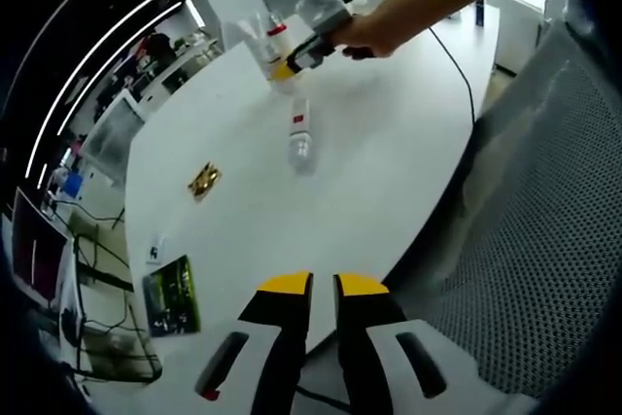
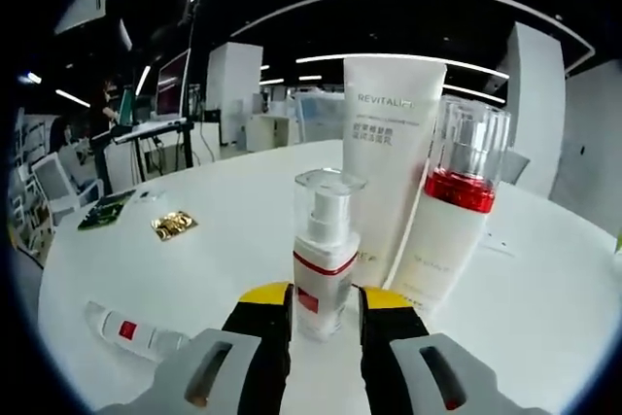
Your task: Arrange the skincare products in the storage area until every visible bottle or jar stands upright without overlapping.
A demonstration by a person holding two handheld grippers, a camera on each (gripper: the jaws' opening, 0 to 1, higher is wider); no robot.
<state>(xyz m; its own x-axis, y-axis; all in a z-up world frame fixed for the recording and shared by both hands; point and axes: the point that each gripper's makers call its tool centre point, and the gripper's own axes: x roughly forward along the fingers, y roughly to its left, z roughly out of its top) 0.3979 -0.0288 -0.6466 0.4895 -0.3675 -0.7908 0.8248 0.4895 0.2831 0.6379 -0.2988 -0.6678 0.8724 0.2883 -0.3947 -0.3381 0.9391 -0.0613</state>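
Right gripper point(image 2: 325, 300) pinching upright clear-capped pump bottle point(image 2: 324, 258); left gripper point(image 1: 324, 284) nearly pressed together, empty.

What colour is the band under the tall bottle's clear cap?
Red, on the tall bottle, clearest in the right gripper view.

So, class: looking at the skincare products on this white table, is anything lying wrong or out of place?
Yes. One bottle lies flat on its side on the table, apart from the upright group: a white tube, a red-banded bottle and a small pump bottle between the right claw's jaws.
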